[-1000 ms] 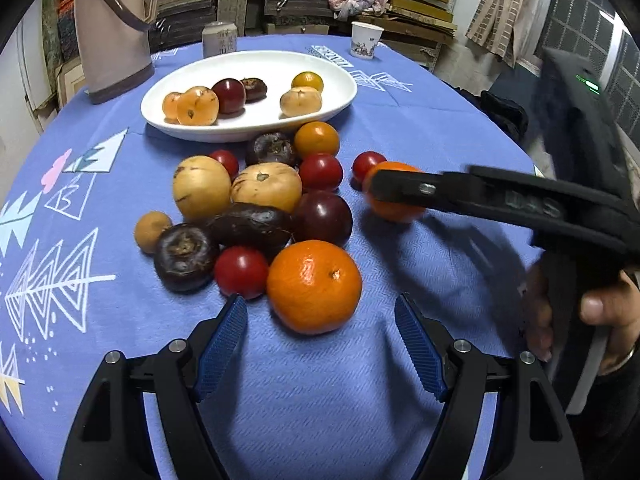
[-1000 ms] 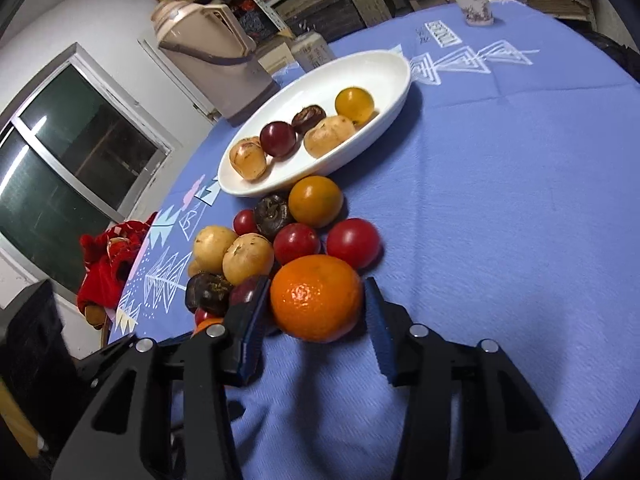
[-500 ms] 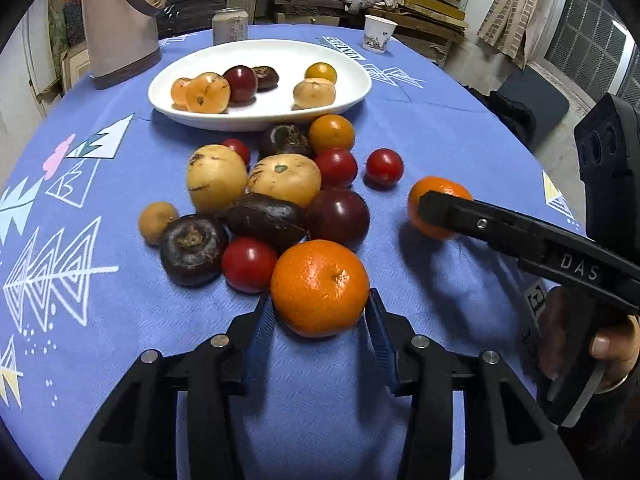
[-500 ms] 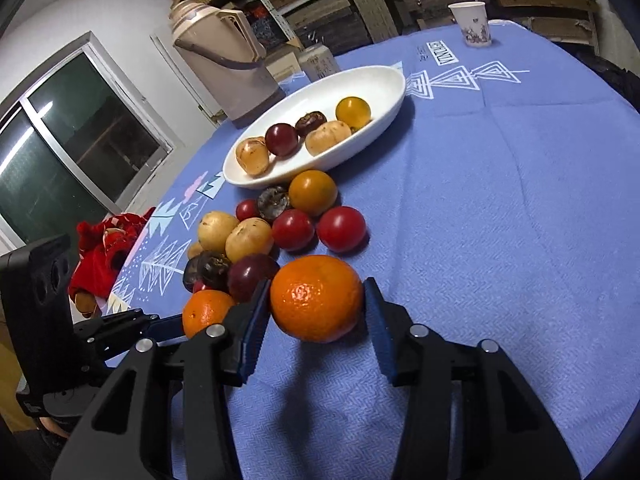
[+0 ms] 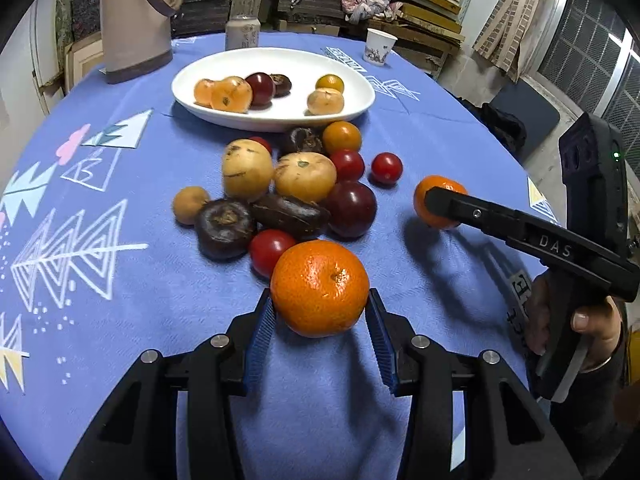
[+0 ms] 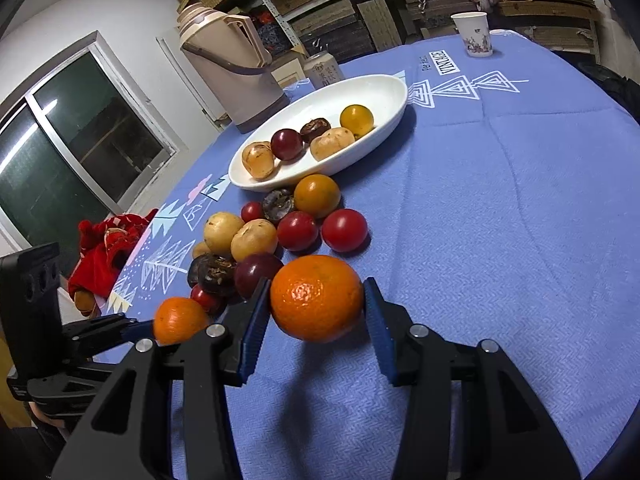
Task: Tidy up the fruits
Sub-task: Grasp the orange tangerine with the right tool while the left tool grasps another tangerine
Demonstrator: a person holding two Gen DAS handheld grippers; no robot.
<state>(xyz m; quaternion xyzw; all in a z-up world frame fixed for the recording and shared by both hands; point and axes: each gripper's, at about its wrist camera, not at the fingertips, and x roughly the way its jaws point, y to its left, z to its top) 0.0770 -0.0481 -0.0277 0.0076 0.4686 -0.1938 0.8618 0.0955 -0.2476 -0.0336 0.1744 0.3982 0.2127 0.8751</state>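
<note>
My left gripper [image 5: 320,302] is shut on a large orange [image 5: 320,286], held just above the blue cloth at the near edge of the fruit pile [image 5: 304,184]. My right gripper [image 6: 316,292] is shut on a second orange [image 6: 316,300], raised off the cloth. In the left wrist view that second orange [image 5: 434,190] hangs to the right of the pile, with one black finger [image 5: 472,212] across it. The white oval plate [image 5: 360,100] beyond the pile holds several small fruits. The right wrist view shows the plate [image 6: 400,96] and the left gripper's orange [image 6: 180,320].
A beige thermos jug [image 5: 132,20], a can [image 5: 242,34] and a paper cup [image 5: 378,46] stand behind the plate. A hand [image 5: 592,328] holds the right gripper's handle. A red cloth bundle [image 6: 104,248] lies off the table's left edge. Bare cloth stretches to the right [image 6: 520,220].
My left gripper went from open around the orange to shut on it and lifted it slightly. The right gripper carried its orange up and away from the pile.
</note>
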